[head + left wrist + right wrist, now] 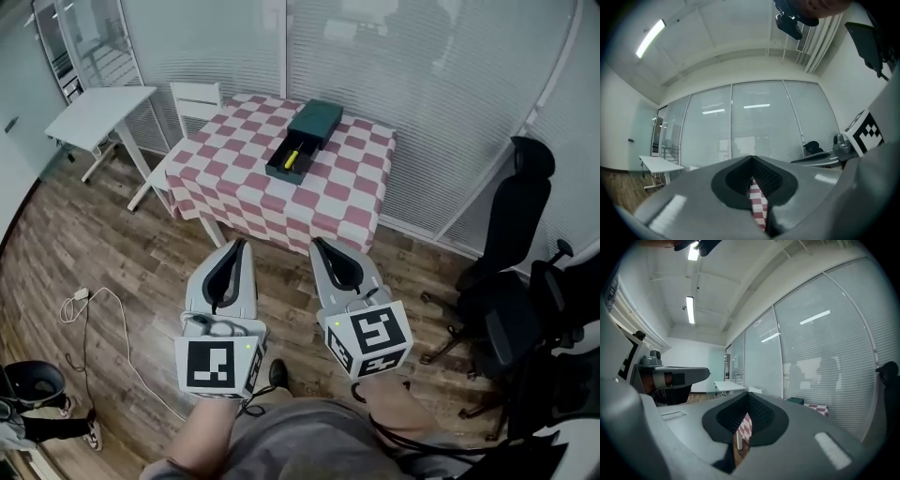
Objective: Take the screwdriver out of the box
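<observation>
A dark green box (305, 141) lies on the table with the red-and-white checked cloth (347, 202); its drawer is pulled out toward me. A yellow-handled screwdriver (292, 158) lies in the drawer. My left gripper (242, 244) and right gripper (317, 244) are held side by side over the wooden floor, short of the table's near edge, both pointing at it. Each is shut with nothing between its jaws. In the left gripper view, the left gripper (752, 159) shows a strip of checked cloth below its tips. The right gripper (747, 394) sees the box (797, 401) off to its right.
A white folding table (98, 112) and a white chair (192, 98) stand left of the checked table. Black office chairs (511, 244) crowd the right side. A white cable (103, 319) trails over the floor at the left. Glass walls with blinds close off the back.
</observation>
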`<state>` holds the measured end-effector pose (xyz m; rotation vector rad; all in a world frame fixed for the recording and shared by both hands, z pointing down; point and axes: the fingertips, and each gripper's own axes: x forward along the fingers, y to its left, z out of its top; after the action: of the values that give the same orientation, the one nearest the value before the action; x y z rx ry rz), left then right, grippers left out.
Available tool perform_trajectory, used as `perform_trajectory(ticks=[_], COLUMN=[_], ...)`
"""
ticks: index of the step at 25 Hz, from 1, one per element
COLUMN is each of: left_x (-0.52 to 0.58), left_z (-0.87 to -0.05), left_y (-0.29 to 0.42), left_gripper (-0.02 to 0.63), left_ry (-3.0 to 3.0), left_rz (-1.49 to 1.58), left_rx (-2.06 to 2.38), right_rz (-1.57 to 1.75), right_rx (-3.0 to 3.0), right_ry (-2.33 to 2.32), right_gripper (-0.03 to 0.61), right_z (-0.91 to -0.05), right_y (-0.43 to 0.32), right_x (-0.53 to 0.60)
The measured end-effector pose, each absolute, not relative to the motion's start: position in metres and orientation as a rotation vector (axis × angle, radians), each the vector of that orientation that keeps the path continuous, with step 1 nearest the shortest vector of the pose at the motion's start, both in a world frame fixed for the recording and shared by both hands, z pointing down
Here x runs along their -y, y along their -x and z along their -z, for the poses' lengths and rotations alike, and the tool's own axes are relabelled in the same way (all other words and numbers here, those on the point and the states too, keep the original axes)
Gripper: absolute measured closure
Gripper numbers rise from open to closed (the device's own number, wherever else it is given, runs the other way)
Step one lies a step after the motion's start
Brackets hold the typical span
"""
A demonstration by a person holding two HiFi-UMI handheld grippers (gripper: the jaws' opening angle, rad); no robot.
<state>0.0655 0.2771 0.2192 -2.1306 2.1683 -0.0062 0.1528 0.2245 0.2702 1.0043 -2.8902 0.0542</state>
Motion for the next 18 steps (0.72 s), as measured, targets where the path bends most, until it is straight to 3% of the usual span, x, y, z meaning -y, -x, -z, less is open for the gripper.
perform_trajectory(ticks=[9, 18], left_x=[-0.228, -0.179], left_z=[-0.215, -0.236], left_y=[0.007, 0.028], left_gripper=[0.614, 0.614], left_ry=[2.175, 2.256], left_rz=[0.005, 0.025], left_rx=[-2.092, -2.081], right_rz=[-0.038, -0.067], right_rx=[2.838, 2.776], right_ry=[-1.138, -1.182], right_gripper=[0.555, 0.555], right_z=[-0.264, -0.280], right_y=[-0.090, -0.071], right_x=[-0.166, -0.123])
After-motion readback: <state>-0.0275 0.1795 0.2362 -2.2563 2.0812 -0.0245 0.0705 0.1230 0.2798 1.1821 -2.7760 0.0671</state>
